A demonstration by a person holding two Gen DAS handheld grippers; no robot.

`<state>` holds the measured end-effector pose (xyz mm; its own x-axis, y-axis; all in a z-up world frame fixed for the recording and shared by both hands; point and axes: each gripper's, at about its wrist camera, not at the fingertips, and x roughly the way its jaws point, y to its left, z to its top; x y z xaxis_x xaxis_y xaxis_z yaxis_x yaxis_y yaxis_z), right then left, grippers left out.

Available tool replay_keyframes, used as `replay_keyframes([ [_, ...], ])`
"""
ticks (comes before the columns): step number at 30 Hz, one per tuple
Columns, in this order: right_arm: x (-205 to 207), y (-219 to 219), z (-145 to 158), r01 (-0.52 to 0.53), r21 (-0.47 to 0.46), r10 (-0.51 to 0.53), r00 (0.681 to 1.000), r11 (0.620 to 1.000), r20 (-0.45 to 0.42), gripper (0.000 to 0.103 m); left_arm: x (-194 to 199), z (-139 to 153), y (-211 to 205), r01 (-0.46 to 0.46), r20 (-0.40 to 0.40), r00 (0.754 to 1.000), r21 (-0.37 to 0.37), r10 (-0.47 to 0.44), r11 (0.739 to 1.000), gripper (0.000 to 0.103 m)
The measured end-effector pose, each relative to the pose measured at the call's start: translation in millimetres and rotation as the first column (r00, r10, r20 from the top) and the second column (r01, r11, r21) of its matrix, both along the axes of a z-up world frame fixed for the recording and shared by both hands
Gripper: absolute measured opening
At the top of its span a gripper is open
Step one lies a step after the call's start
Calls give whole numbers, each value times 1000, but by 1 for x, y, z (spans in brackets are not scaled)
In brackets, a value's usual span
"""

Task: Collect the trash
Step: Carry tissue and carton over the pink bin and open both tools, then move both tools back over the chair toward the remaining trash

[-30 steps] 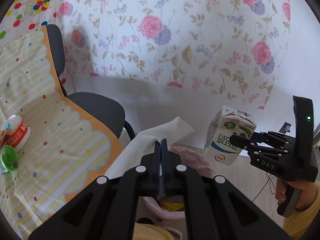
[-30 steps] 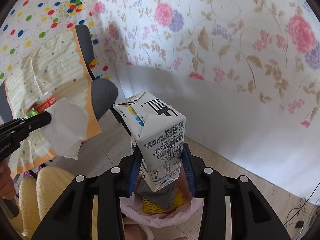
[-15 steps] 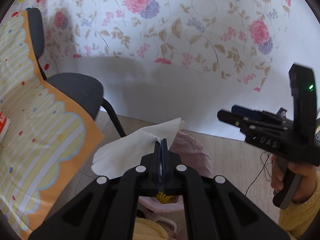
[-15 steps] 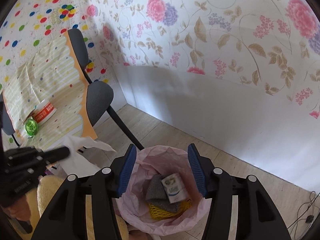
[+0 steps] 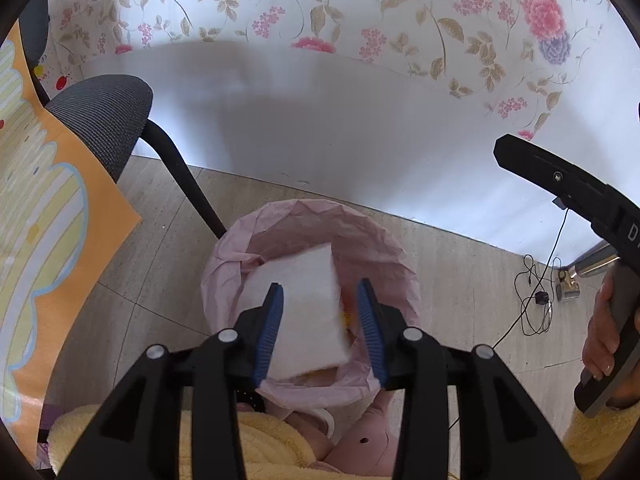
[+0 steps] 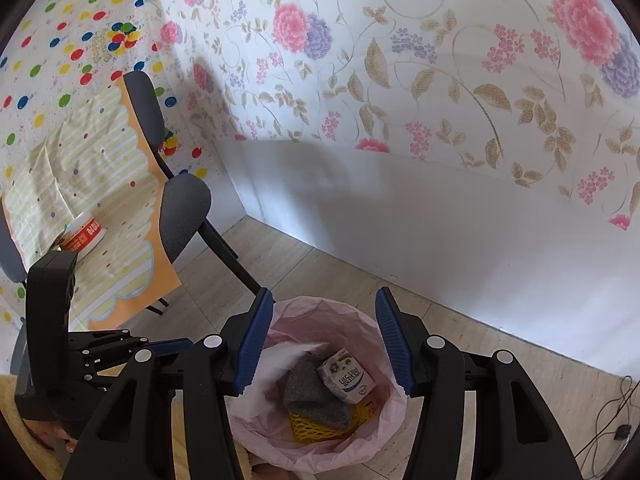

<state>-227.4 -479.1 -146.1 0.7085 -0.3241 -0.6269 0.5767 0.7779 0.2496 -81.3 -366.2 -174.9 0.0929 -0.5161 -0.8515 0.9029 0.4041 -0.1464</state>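
A bin with a pink bag (image 5: 384, 248) (image 6: 384, 432) stands on the floor below both grippers. My left gripper (image 5: 320, 312) is open above it, and a white tissue (image 5: 304, 312) falls loose between its jaws into the bin; the tissue shows blurred in the right wrist view (image 6: 276, 368). My right gripper (image 6: 324, 336) is open and empty over the bin. Inside lie a milk carton (image 6: 347, 376), a grey cloth (image 6: 316, 396) and yellow netting (image 6: 316, 428).
A dark chair (image 6: 184, 212) stands left of the bin by the floral wall. A table with a striped cloth (image 6: 84, 184) holds a red-and-white cup (image 6: 82, 234). Cables (image 5: 536, 304) lie on the floor at right.
My right gripper opened and the milk carton dropped into the bin. My left gripper moved over the bin and opened, and the tissue fell free.
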Motion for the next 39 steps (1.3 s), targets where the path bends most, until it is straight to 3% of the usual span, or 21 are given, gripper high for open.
replay_keyframes([
  [5, 2, 1, 4, -2, -9, 2, 1000, 1000, -1, 55, 1, 22, 15, -35, 95, 995, -45, 39, 998, 37],
  [11, 10, 10, 21, -17, -34, 17, 1000, 999, 16, 55, 14, 53, 53, -136, 170, 974, -104, 153, 985, 37],
  [17, 34, 28, 38, -97, -42, 98, 995, 994, 35, 55, 34, 79, 99, -262, 208, 934, -152, 290, 953, 40],
  [20, 53, 40, 46, -147, -56, 149, 988, 988, 34, 55, 44, 89, 125, -336, 223, 902, -174, 369, 926, 42],
  [24, 90, 62, 60, -246, -71, 249, 968, 967, 33, 55, 63, 100, 167, -434, 241, 849, -190, 470, 881, 45],
  [29, 140, 100, 75, -368, -102, 372, 928, 924, 25, 55, 86, 110, 218, -560, 294, 752, -187, 590, 807, 49],
  [34, 188, 143, 85, -495, -131, 500, 866, 859, 9, 55, 108, 122, 276, -664, 305, 655, -206, 692, 719, 49],
  [39, 236, 195, 98, -625, -163, 634, 774, 763, 1, 55, 126, 130, 325, -752, 328, 550, -207, 768, 626, 49],
])
